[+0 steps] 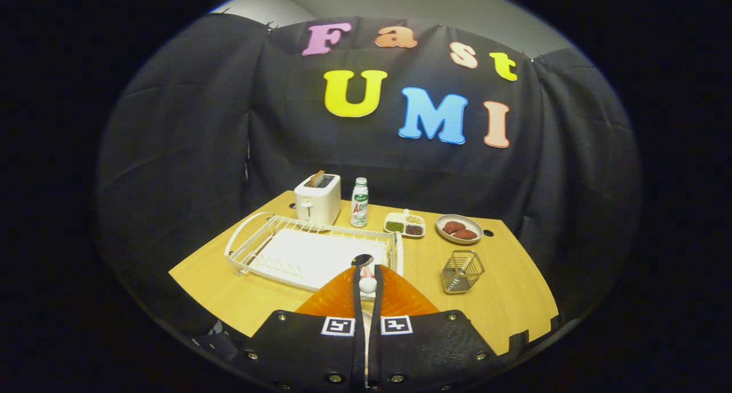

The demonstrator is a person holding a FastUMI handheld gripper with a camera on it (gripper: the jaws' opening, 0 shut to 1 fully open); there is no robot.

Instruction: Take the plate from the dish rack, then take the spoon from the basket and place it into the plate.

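Observation:
My gripper (366, 272) is shut on the spoon (362, 261). Its white handle is pinched between the fingers and its dark bowl sticks out past the fingertips. Right under the fingers lies the orange plate (334, 301), on the wooden table (514, 307) in front of the white dish rack (251, 250). I cannot tell how high the spoon hangs above the plate. The rack holds only its white drip tray. The small wire basket (462, 271) stands to the right of the fingers, with nothing in it.
Beyond the rack stand a white toaster (318, 198), a small bottle (359, 202), a divided white dish of grains (405, 223) and a plate with brown patties (458, 228). Black cloth walls close in the table's back and sides.

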